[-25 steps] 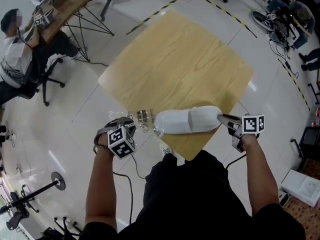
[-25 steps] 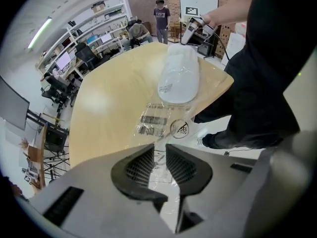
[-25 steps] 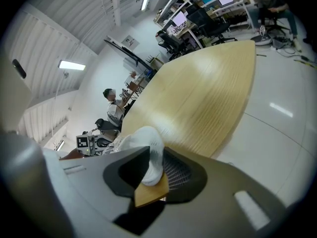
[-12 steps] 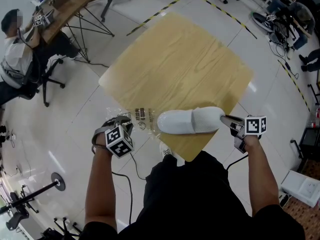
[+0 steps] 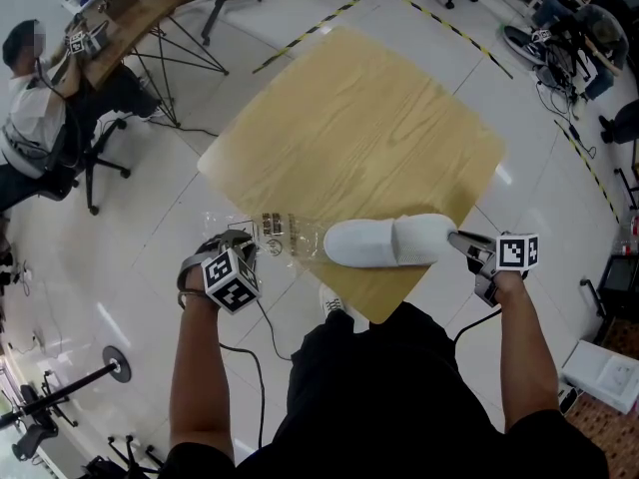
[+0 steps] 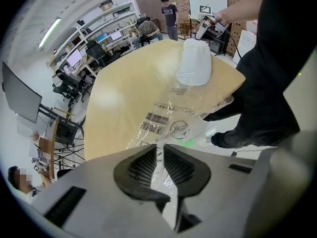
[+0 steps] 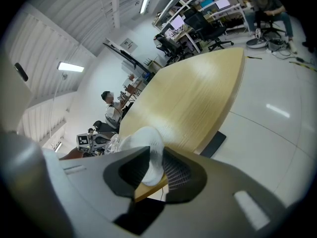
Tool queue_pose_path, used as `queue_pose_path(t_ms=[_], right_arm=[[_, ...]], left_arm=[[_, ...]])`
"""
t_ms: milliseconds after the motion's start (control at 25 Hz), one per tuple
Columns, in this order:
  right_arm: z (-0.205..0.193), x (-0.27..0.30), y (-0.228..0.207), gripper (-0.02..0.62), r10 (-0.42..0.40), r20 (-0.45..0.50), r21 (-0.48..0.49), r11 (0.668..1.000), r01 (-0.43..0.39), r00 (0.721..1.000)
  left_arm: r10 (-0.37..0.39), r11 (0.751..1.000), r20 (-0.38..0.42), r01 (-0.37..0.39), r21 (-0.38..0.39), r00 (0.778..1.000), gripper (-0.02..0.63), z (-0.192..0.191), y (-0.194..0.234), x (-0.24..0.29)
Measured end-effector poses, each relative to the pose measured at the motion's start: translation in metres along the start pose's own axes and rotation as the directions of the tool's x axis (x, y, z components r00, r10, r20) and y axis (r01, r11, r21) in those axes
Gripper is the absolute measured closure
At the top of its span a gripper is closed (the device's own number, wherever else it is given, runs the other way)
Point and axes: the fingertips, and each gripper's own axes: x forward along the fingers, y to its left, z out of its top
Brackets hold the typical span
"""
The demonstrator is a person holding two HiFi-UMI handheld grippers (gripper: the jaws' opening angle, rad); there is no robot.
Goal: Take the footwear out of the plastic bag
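Note:
A white slipper (image 5: 387,240) hangs over the near corner of the wooden table (image 5: 349,118). My right gripper (image 5: 457,239) is shut on its heel end; in the right gripper view the slipper (image 7: 143,144) fills the gap between the pads. The clear plastic bag (image 5: 272,230) stretches left from the slipper's toe, and its mouth lies just off the toe. My left gripper (image 5: 249,241) pinches the bag's far end. In the left gripper view the bag's film (image 6: 166,125) runs between the jaws, which are closing on it, and the slipper (image 6: 194,63) shows beyond.
A person (image 5: 30,98) sits at a desk (image 5: 130,13) at the far left, with office chairs around. Yellow-black tape (image 5: 300,33) marks the floor beyond the table. My own legs stand at the table's near corner. Shelves and more people show in the left gripper view.
My left gripper has pulled the bag to the left, and the right gripper has drawn the slipper a little right. The slipper's toe has come clear of the bag's mouth.

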Motion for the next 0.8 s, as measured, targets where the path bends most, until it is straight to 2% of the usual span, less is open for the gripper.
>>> queue_pose_path(t_ms=[160,360,520,800], right_arm=[[0.002,-0.003,-0.002,0.509,-0.007,0.005,0.000,1.000,0.007,1.000],[0.002,-0.006,0.000,0.509,-0.009,0.016,0.002,1.000,0.009,1.000],[0.004,0.000,0.013,0.515,0.030,0.040,0.021,0.999,-0.031,0.999],[0.000,0.020,0.026,0.518,0.057,0.040,0.030,0.998,-0.058,0.998]], left_arm=[[0.036,0.999,-0.018,-0.037,-0.034,0.999,0.560,-0.011,0.017,-0.005],[0.115,0.984,-0.007,-0.115,-0.139,0.993,0.565,-0.018,0.050,-0.023],[0.146,0.976,0.062,-0.133,-0.175,0.987,0.569,0.009,0.068,-0.035],[0.105,0.991,0.147,-0.091,-0.095,0.984,0.569,0.090,0.069,-0.031]])
